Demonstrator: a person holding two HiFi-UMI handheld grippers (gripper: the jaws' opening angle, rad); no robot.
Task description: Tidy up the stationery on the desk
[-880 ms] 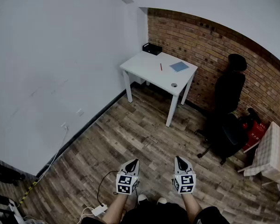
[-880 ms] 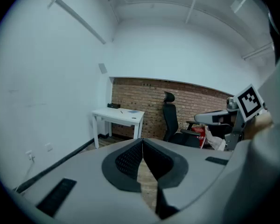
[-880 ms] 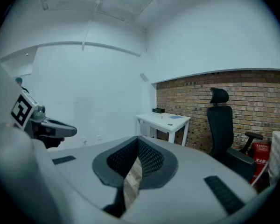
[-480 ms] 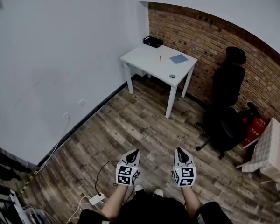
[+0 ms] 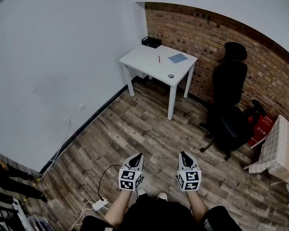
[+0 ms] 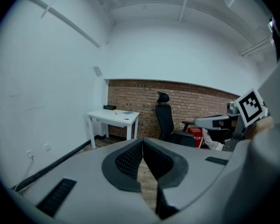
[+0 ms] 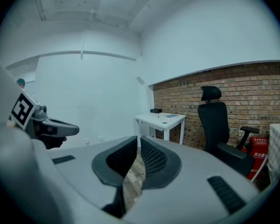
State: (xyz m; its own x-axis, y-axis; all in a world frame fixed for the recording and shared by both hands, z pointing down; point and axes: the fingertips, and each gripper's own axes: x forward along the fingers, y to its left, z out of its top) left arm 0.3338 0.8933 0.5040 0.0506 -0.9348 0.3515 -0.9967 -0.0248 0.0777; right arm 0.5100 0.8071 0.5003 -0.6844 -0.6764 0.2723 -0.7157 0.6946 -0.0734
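The left claw (image 5: 138, 156) and the right claw (image 5: 183, 154) are each pressed together with nothing between their jaws. They sit side by side low in the head view, above the wood-plank floor (image 5: 135, 129), and both point toward the far corner of the room. There the white worktop (image 5: 147, 64) stands against the brick wall (image 5: 202, 32), well apart from both claws. On the worktop a red pen (image 5: 159, 59) lies near the middle, with a blue notebook (image 5: 177, 57) just to its right, nearer the wall. A small round thing (image 5: 171, 76), too small to identify, sits near the front right corner, and a black box (image 5: 151, 42) rests at the far left corner. A black office chair (image 5: 229, 105) stands to the right of the worktop, by the brick wall. A white power strip (image 5: 99, 204) lies on the floor to the left of the left claw, with a cable running from it
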